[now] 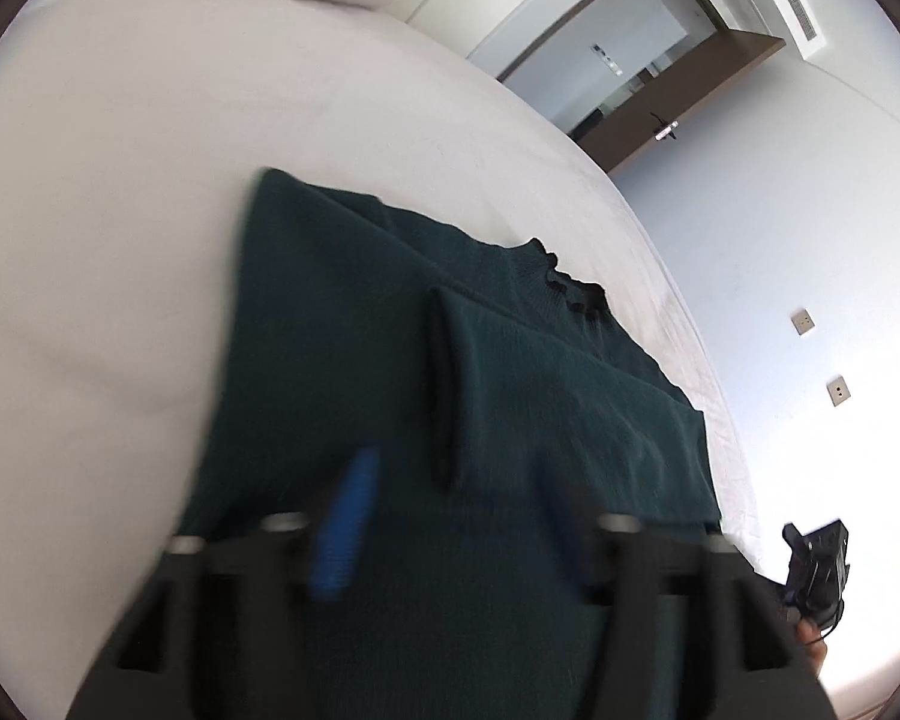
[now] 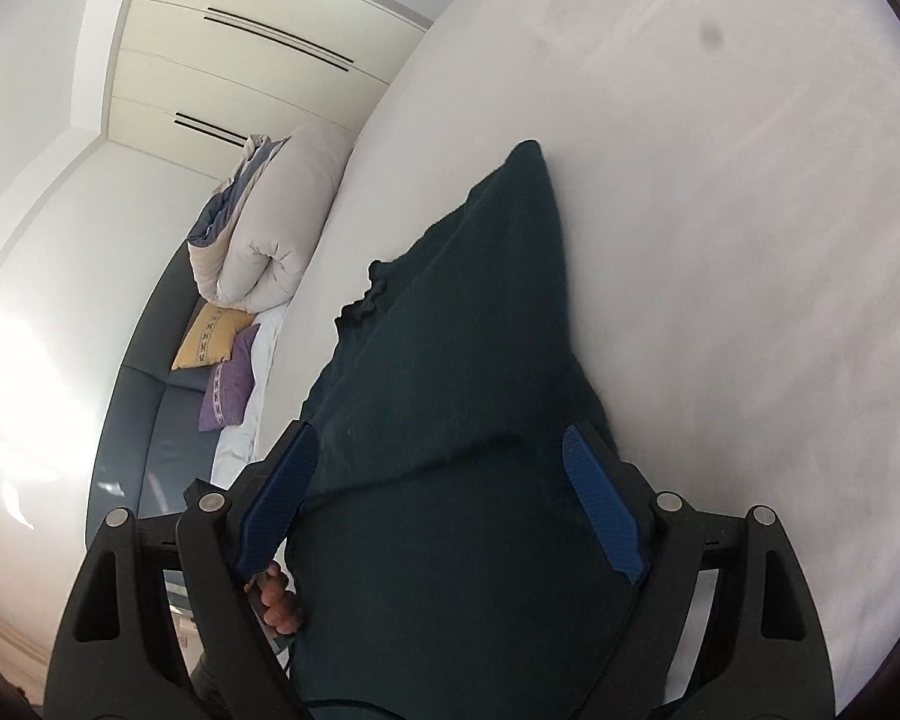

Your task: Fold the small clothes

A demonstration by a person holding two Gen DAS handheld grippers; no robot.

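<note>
Right wrist view: the dark green sweater (image 2: 450,396) is seen spread on the bed (image 2: 720,210), collar farthest, its near hem lying between both spread-apart grippers, right gripper (image 2: 444,504) and left gripper (image 1: 450,516).

Left gripper (image 1: 450,498) blurred; sweater (image 1: 450,360) hem cut off

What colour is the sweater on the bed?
Dark teal green sweater, with a darker ruffled collar; clearest in the left wrist view.
</note>
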